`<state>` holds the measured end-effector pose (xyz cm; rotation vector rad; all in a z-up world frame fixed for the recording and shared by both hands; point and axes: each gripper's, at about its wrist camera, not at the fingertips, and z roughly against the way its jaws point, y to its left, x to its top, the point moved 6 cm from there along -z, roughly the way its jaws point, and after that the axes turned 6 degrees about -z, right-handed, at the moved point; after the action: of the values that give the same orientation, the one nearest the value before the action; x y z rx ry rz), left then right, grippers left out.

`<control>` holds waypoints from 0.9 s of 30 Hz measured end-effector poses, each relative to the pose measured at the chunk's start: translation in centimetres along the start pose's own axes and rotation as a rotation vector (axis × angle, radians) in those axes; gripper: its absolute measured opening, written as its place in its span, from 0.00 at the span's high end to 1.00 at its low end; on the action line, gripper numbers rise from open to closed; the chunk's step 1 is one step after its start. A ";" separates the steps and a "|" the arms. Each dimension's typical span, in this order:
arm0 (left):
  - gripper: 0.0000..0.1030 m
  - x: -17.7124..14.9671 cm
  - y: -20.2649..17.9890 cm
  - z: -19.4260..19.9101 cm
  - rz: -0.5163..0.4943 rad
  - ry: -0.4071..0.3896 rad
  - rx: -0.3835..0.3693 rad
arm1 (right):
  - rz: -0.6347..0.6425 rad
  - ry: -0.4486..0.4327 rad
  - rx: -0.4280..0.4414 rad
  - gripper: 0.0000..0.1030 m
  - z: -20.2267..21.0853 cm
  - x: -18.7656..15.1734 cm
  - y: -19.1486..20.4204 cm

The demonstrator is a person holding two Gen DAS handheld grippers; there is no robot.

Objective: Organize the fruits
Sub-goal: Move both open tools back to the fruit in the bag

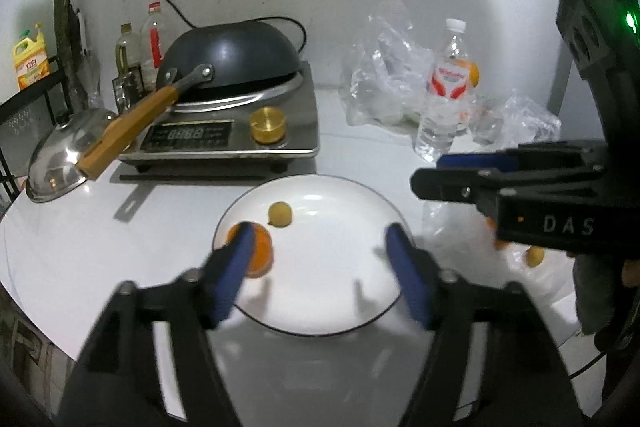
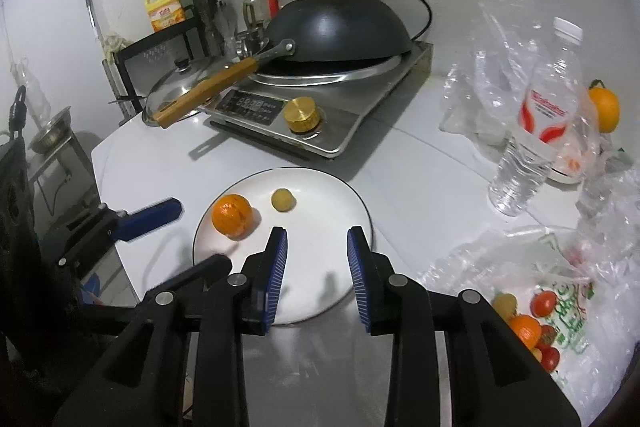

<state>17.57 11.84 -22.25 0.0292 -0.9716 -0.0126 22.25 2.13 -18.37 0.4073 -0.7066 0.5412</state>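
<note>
The white plate [image 2: 360, 205] sat on the worktop [image 2: 420, 163] in front of the induction cooker [image 2: 360, 115], apparently as the collecting spot: an orange [image 2: 232, 215] and a small yellow fruit [image 2: 283, 199] already lay on it, while more fruit waited in a plastic bag [image 2: 560, 311] right of the plate. Both tools hovered over the plate, holding nothing. The left tool [image 1: 320, 263] stood spread wide just beside the orange, and the right tool [image 2: 317, 263] was parted more narrowly, touching nothing.
</note>
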 end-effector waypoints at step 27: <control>0.31 2.1 -10.1 0.2 -0.087 0.017 -0.048 | -0.095 -0.061 -0.054 0.68 6.7 -4.1 -8.9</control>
<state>18.62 1.71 -20.69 0.0278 -0.9520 -0.1158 21.58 -9.70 -18.06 0.4068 -0.7553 0.4206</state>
